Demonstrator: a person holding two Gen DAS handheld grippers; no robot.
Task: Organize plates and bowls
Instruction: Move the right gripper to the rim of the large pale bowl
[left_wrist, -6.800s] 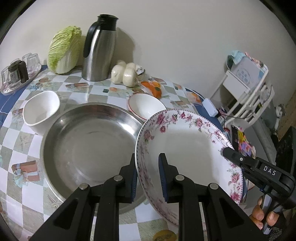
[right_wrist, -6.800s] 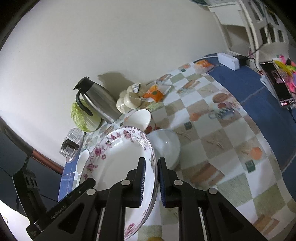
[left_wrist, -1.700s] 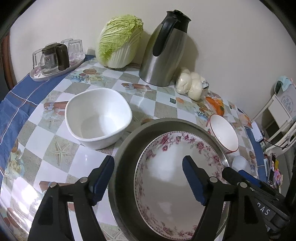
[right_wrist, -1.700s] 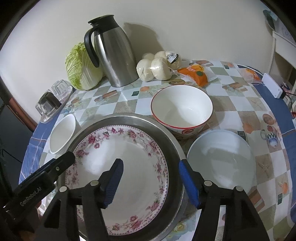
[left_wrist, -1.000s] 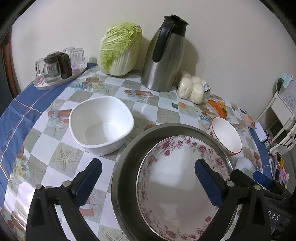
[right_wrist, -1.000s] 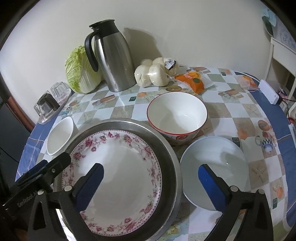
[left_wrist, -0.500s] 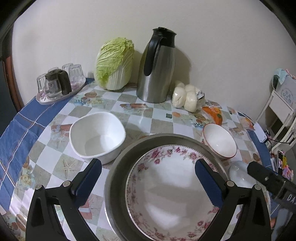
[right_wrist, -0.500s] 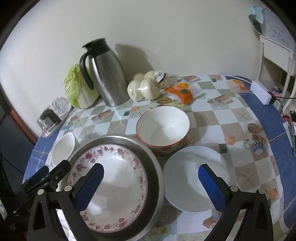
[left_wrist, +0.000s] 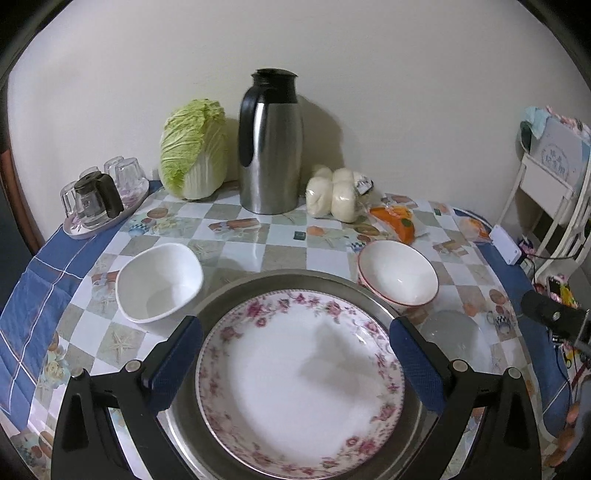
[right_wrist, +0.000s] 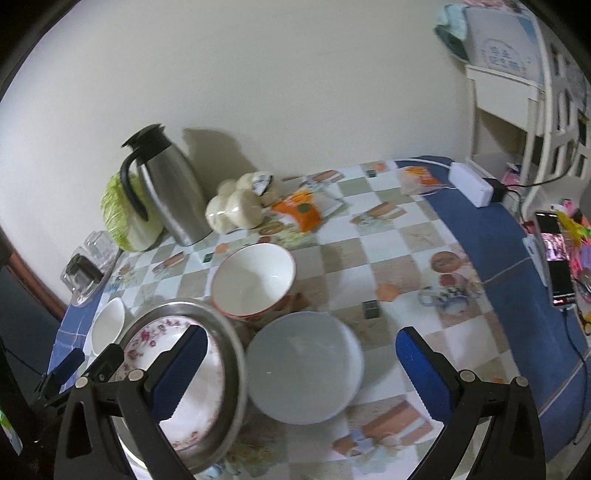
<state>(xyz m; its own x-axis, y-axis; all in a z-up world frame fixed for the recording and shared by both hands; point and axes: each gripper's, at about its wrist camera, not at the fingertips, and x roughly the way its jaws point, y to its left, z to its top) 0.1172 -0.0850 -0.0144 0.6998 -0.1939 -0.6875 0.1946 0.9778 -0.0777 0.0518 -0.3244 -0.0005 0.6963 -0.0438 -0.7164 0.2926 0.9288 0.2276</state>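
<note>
A plain cream wall (left_wrist: 369, 74) backs the table (left_wrist: 280, 240), a white shelf rack (right_wrist: 517, 110) beside it.

The right gripper (right_wrist: 299, 373) hangs wide open over the checkered surface (right_wrist: 399, 266), both blue pads clear of everything. Directly beneath the gap between its fingers sits a plain white plate (right_wrist: 304, 365). Under the left finger a steel basin (right_wrist: 229, 354) holds a flowered plate (right_wrist: 188, 384). Just ahead of the gripper stands a red-rimmed bowl (right_wrist: 255, 280), close against both the basin and the white plate. Farther ahead and to the left are a steel jug (right_wrist: 170, 192), a cabbage (right_wrist: 122, 218) and a bag of white buns (right_wrist: 236, 208). A small white bowl (right_wrist: 107, 325) lies far left, beyond the basin.
</note>
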